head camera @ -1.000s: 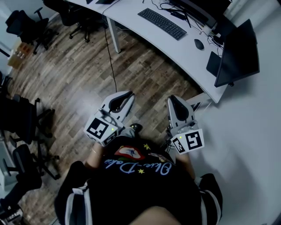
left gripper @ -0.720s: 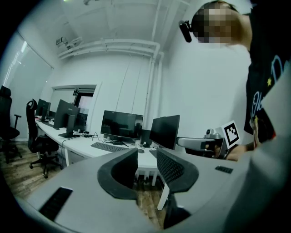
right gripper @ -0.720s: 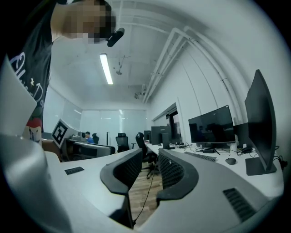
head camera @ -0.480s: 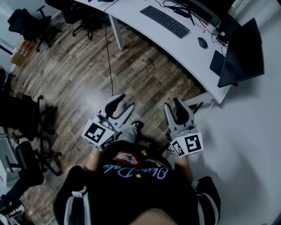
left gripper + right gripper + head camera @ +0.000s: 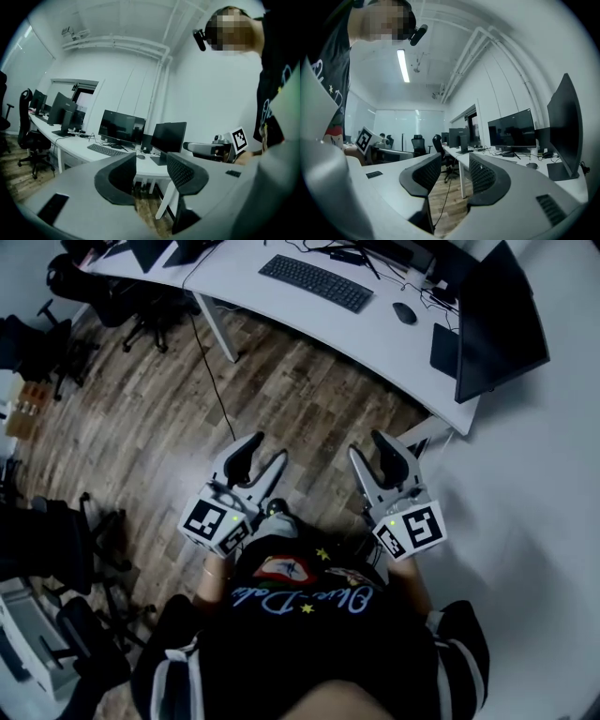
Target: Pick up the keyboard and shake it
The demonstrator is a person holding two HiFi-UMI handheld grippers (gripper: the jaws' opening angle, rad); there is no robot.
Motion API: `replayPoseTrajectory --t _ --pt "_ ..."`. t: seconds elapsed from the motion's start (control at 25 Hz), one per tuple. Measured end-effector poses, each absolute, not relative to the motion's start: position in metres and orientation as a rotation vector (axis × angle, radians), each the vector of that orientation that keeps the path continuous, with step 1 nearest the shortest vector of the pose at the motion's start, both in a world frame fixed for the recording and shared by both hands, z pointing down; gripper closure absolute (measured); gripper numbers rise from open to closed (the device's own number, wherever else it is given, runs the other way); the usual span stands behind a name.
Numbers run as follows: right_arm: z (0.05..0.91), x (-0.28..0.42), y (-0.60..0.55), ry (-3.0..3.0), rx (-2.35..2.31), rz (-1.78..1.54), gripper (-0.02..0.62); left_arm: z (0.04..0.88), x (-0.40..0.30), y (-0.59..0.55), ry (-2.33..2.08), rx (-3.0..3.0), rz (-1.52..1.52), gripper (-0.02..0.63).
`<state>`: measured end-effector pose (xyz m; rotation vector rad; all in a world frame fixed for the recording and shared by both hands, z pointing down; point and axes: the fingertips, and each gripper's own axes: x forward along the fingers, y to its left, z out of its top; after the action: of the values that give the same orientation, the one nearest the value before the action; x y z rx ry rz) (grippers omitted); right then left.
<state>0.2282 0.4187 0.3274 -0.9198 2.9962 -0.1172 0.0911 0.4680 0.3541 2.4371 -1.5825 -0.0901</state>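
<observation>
The black keyboard (image 5: 314,281) lies on the white curved desk (image 5: 375,343) at the top of the head view, well ahead of both grippers. In the left gripper view the keyboard (image 5: 107,150) sits in front of a monitor, far beyond the jaws. My left gripper (image 5: 265,452) and right gripper (image 5: 369,448) are held level over the wooden floor, close to my body. Both pairs of jaws have just been opening, and nothing is between them in the left gripper view (image 5: 152,165) or the right gripper view (image 5: 454,165).
A mouse (image 5: 403,312) and a dark monitor (image 5: 497,320) stand on the desk to the right of the keyboard. A cable (image 5: 214,381) hangs from the desk to the floor. Office chairs (image 5: 89,292) stand at the left, beside a white desk leg (image 5: 216,329).
Both grippers' jaws went from shut to open. Both grippers stayed near my body, and the desk now sits further left in the head view.
</observation>
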Motion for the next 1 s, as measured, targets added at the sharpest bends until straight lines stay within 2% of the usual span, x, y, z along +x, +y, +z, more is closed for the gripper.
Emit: replayPoseTrajectory --t 0.8,1.0 --pt "0.336 0.123 0.381 2.955 -1.079 -0.184 0.430 0.363 -0.021 0.422 -1.468 2.481 -0.128 0.422" --pt "0.340 0.115 0.377 2.961 -1.104 -0.223 0.426 0.370 -0.038 0.418 -1.472 2.464 -0.145 0.422"
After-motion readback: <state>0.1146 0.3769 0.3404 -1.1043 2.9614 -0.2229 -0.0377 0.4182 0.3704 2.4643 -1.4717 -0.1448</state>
